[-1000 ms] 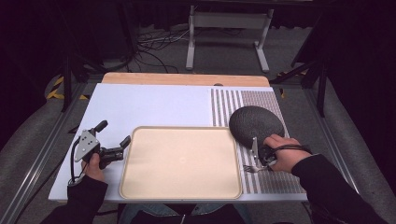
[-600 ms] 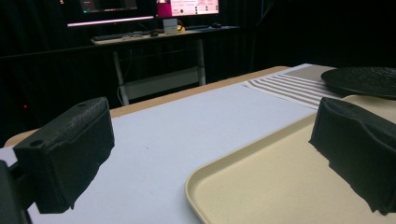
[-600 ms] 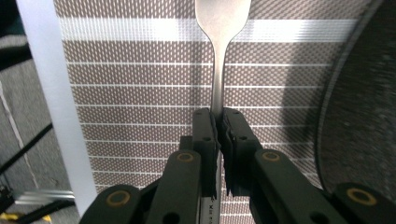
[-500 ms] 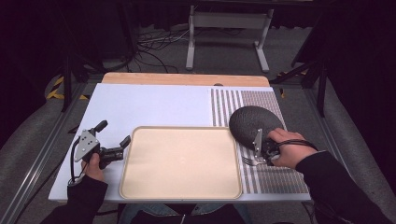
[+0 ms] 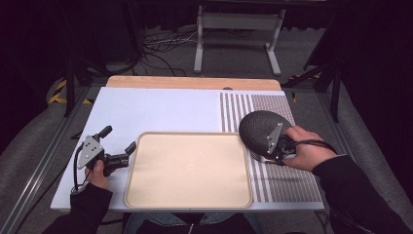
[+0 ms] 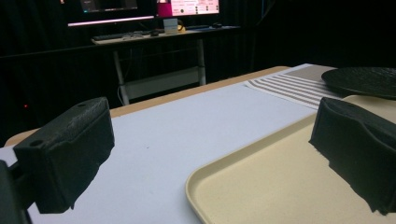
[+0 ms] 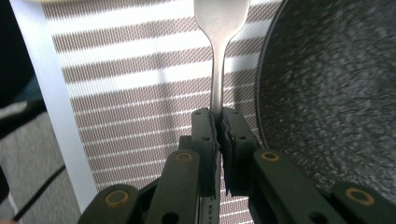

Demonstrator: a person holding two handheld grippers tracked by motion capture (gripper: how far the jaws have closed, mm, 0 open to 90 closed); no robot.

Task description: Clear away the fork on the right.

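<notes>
Lifted clear of the striped placemat (image 5: 287, 180) since a second ago, the right gripper (image 5: 267, 146) now hangs above the mat's inner edge, carrying a metal fork (image 7: 216, 56) by its handle. Its jaws are clamped tight on the handle, as the right gripper view shows, with the fork's wider end pointing away over the brown and white stripes. Just beside the fork lies a dark, rough-textured plate (image 5: 258, 127), resting on the placemat at the table's right side. At left, the left gripper (image 5: 125, 152) has kept its place beside the beige tray (image 5: 190, 168), jaws spread wide with nothing between them; one jaw reaches over the tray's near left edge in the left gripper view. Tray and placemat both sit on the pale tabletop (image 5: 160, 109), the tray centred near the person's side, the placemat touching its right rim.
</notes>
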